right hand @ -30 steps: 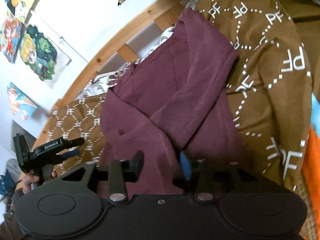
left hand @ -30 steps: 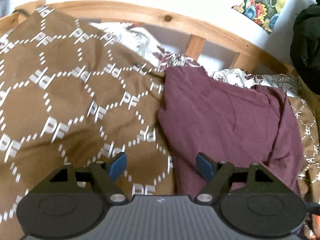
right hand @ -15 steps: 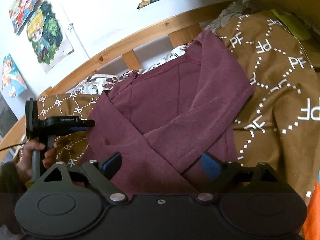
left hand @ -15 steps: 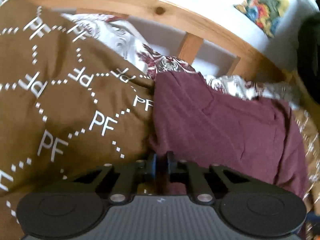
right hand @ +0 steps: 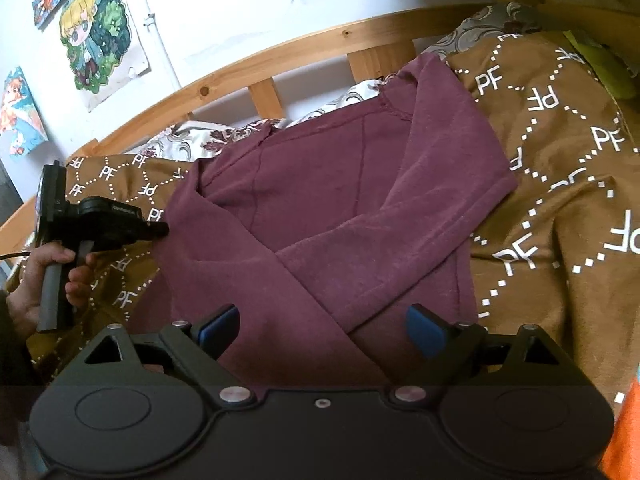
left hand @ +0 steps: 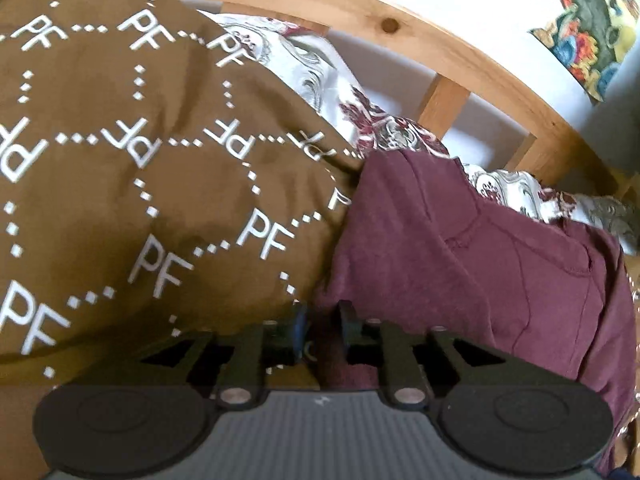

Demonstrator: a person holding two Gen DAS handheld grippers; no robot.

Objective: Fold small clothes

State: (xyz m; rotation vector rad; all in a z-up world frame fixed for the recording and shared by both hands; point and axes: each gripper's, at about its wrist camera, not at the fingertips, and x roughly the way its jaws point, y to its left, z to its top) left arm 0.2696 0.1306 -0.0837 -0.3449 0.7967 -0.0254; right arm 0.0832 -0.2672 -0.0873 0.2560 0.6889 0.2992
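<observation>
Left wrist view: the left gripper (left hand: 323,326) has its fingers (left hand: 347,316) pressed close together, and they pinch the near left edge of the shirt (left hand: 460,264). A fold of the dark red cloth sits right between them. The shirt lies on the blanket (left hand: 132,184), which is brown with white "PF" letters and dotted lines. The shirt fills the right side of the view and the blanket fills the left. Behind them is a sheet (left hand: 320,72) with a flower print, then the wooden bed rail (left hand: 440,46), then a white wall with a bright picture (left hand: 592,24) on it.

Right wrist view: the right gripper (right hand: 320,330) has its fingers (right hand: 424,330) wide apart and holds nothing. It hangs just over the near end of the shirt (right hand: 340,184). The shirt lies flat on the blanket (right hand: 560,184), and its two sleeves cross each other in the middle. On the left, a hand (right hand: 44,276) holds the handle of the left gripper (right hand: 160,230), whose tip touches the left edge of the shirt. The bed rail (right hand: 280,54) curves across the back. Cartoon posters (right hand: 100,40) hang on the wall. A bit of orange cloth (right hand: 624,440) shows at the bottom right corner.
</observation>
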